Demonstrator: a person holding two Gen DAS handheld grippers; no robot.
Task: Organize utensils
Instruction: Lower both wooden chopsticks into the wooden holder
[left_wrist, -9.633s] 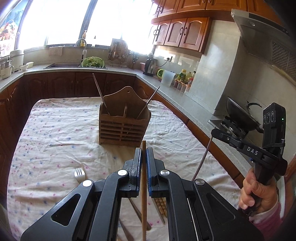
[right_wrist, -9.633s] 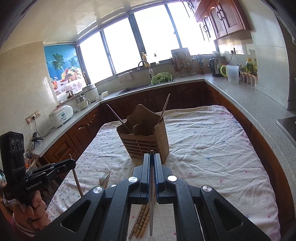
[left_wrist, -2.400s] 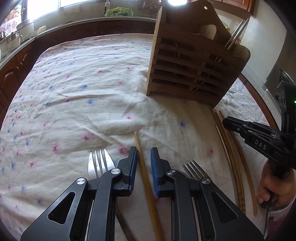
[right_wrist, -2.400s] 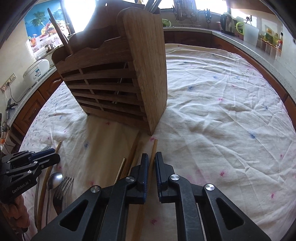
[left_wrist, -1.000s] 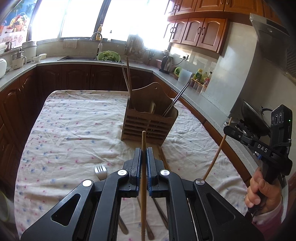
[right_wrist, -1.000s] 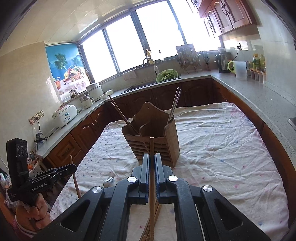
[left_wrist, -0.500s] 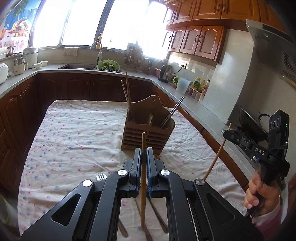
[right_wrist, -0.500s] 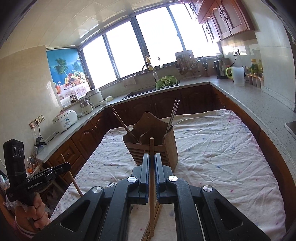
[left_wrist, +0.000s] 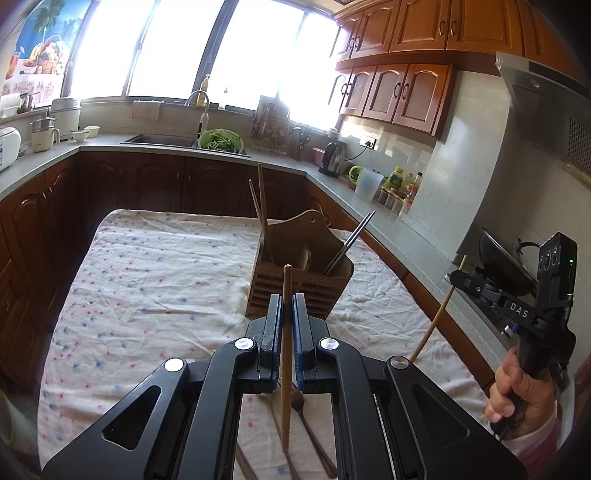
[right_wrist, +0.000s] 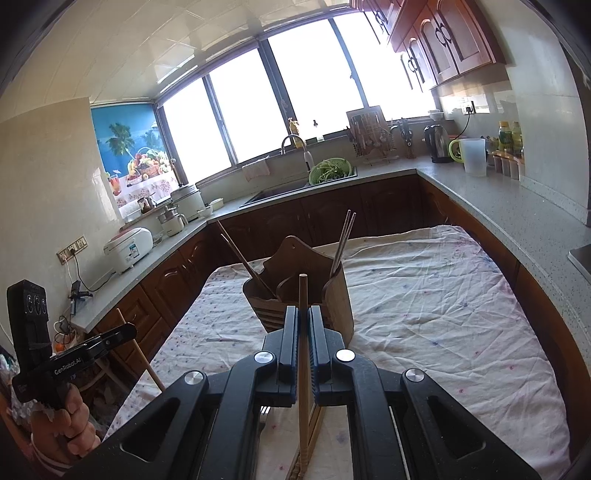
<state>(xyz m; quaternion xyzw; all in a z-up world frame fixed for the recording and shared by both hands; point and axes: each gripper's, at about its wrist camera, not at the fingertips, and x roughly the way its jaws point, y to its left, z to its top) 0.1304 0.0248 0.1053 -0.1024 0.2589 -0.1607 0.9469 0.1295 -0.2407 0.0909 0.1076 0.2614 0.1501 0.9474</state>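
The left gripper (left_wrist: 286, 317) is clamped tight on a wooden chopstick (left_wrist: 286, 354), held up above the desk (left_wrist: 147, 280). The right gripper (right_wrist: 303, 339) is clamped on another chopstick (right_wrist: 303, 362), up in the air too. The wooden holder (left_wrist: 299, 284) stands on the desk ahead of both, with chopsticks in it. More utensils (left_wrist: 306, 432) lie on the cloth below

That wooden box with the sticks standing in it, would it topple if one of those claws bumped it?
Probably not from a light bump. The wooden holder stands flat on the tablecloth and looks broad at its base. Still, it is tall, and the chopsticks inside lean out above its rim, so a knock near the top might tip it. The wrinkled cloth would likely keep it from sliding.
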